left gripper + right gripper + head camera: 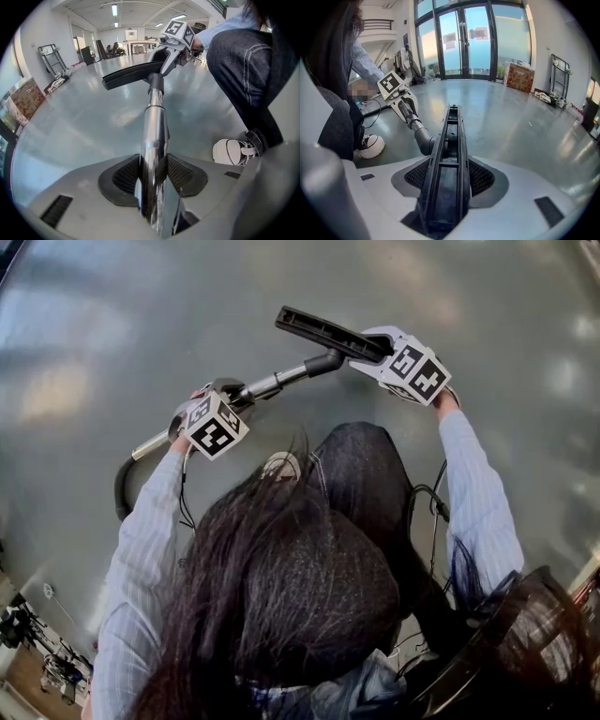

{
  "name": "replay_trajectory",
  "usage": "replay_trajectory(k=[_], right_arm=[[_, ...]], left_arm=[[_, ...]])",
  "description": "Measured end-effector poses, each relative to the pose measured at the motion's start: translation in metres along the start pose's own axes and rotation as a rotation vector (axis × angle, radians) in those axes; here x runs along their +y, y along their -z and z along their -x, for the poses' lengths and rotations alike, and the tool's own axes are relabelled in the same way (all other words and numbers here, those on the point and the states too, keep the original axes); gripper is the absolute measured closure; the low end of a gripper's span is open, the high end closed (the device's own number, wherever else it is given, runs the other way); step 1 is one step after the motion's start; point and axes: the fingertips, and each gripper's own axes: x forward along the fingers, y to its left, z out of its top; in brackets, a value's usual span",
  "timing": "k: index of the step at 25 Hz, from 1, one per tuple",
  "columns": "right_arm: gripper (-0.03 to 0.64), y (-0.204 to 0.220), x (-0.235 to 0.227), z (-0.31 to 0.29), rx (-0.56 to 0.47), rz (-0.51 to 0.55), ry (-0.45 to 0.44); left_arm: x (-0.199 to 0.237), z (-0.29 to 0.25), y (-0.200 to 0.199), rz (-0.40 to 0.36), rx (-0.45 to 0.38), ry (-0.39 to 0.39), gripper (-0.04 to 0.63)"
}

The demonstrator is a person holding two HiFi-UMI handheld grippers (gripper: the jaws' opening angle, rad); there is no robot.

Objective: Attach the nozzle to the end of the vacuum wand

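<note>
1. The vacuum wand is a straight, round tube of shiny chrome metal. Its far end goes into a dark matte collar and a short bent neck.
2. The nozzle is a long, narrow, flat bar of black plastic. In the right gripper view its open side shows a channel with small cross ribs.
3. The left gripper is clamped on the wand. Its black meshed pads press the tube from both sides.
4. The right gripper is clamped on the nozzle, which lies lengthwise between its pads.
5. Both parts are held in the air above the smooth, glossy grey floor, in front of the person's knee.
6. In the head view the wand runs from lower left up to the right. The nozzle sits at its upper end, with its long axis going from upper left to lower right, so it lies almost crosswise to the wand.
7. The bent neck touches the nozzle's side near the middle of the bar. I cannot tell whether it is fully pushed in.
8. A black curved hose hangs from the wand's lower end, and a white shoe stands on the floor beside the wand.
</note>
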Motion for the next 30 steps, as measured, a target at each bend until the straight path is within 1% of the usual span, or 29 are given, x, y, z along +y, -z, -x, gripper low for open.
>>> replay_trajectory(k=[6, 12, 14, 16, 17, 19, 22, 25, 27, 30], right_arm=[[0.382, -0.002, 0.002, 0.000, 0.008, 0.043, -0.033], [0.382, -0.003, 0.001, 0.002, 0.005, 0.050, -0.069], [0.382, -0.002, 0.001, -0.001, 0.005, 0.005, -0.110], [0.383, 0.000, 0.002, -0.005, 0.007, -0.084, -0.178], [0.383, 0.001, 0.003, -0.006, 0.012, -0.110, -0.197], [0.383, 0.001, 0.003, -0.006, 0.023, -0.103, -0.183], [0.383, -0.001, 0.004, -0.005, 0.020, -0.062, -0.121], [0.383, -0.001, 0.005, -0.005, 0.029, -0.055, -0.084], [0.384, -0.001, 0.005, -0.005, 0.048, -0.075, -0.086], [0.387, -0.003, 0.005, -0.004, 0.090, -0.138, -0.126]], left_arm=[[-0.005, 0.001, 0.001, -0.037, -0.002, 0.023, 0.422], [-0.008, 0.006, -0.003, -0.046, -0.002, 0.026, 0.423], [-0.008, 0.005, -0.004, -0.044, -0.002, 0.030, 0.423], [-0.008, 0.005, -0.006, -0.047, 0.004, 0.033, 0.423], [-0.008, 0.004, -0.007, -0.051, 0.011, 0.034, 0.423], [-0.008, 0.002, -0.008, -0.053, 0.019, 0.032, 0.423], [-0.008, 0.002, -0.009, -0.051, 0.027, 0.025, 0.423], [-0.008, 0.003, -0.009, -0.049, 0.040, 0.026, 0.423], [-0.008, 0.004, -0.010, -0.041, 0.046, 0.031, 0.423], [-0.007, 0.006, -0.010, -0.029, 0.053, 0.045, 0.423]])
